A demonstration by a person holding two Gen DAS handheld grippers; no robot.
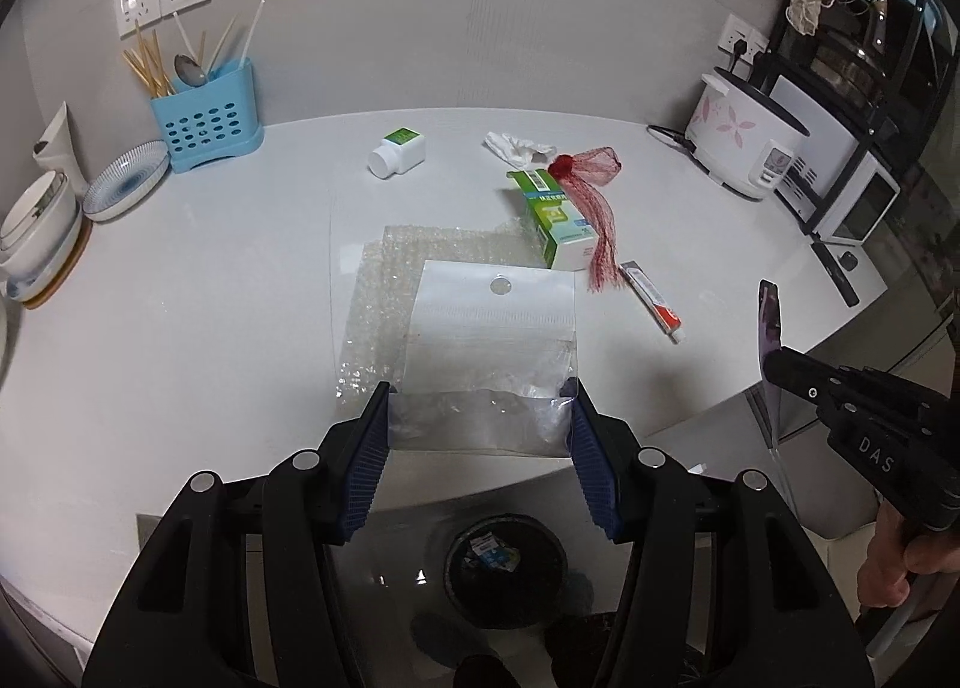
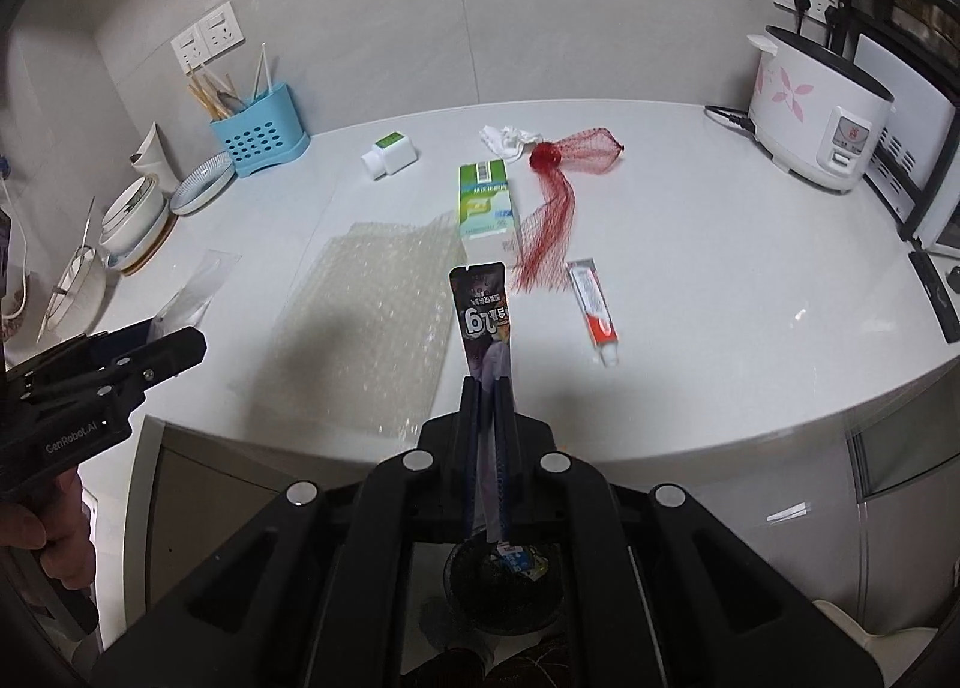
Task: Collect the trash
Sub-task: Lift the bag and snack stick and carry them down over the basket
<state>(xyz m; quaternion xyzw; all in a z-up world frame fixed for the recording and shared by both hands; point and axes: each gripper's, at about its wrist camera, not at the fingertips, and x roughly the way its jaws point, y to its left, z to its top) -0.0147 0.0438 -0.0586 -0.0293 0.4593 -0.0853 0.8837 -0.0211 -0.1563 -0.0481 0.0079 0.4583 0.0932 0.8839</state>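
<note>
White counter [image 1: 180, 328] runs ahead of both jaws; its near edge sits just under the fingertips.

Black round trash bin [image 2: 504, 586] on the floor lies below and behind both sets of jaws, already holding some scraps. This is the key relation: the bin is straight down under the right gripper [image 2: 489, 388], and likewise below the left gripper [image 1: 477, 406]. Judged next move is a drop, not a reach.

Clear bubble wrap sheet [image 2: 372, 328] lies flat on the counter, ahead-left of the right jaws and just beyond the left jaws.

Clear plastic zip bag with white header card [image 1: 492, 340] spans between the left jaws, long axis pointing away from them. The left jaws stand wide apart with the bag's near edge between the pads; can't tell whether they grip it.

Green-white carton box [image 2: 486, 208], red mesh net [image 2: 558, 196], red-white tube [image 2: 591, 304], white pill bottle [image 2: 390, 153] and crumpled white tissue [image 2: 510, 137] lie further ahead, well apart from both jaws.

Dark purple snack wrapper [image 2: 483, 316] stands upright, long axis in line with the right jaws, which are clenched on its lower half. It hangs past the counter edge, above the bin, nearer to release than the bag.
</note>
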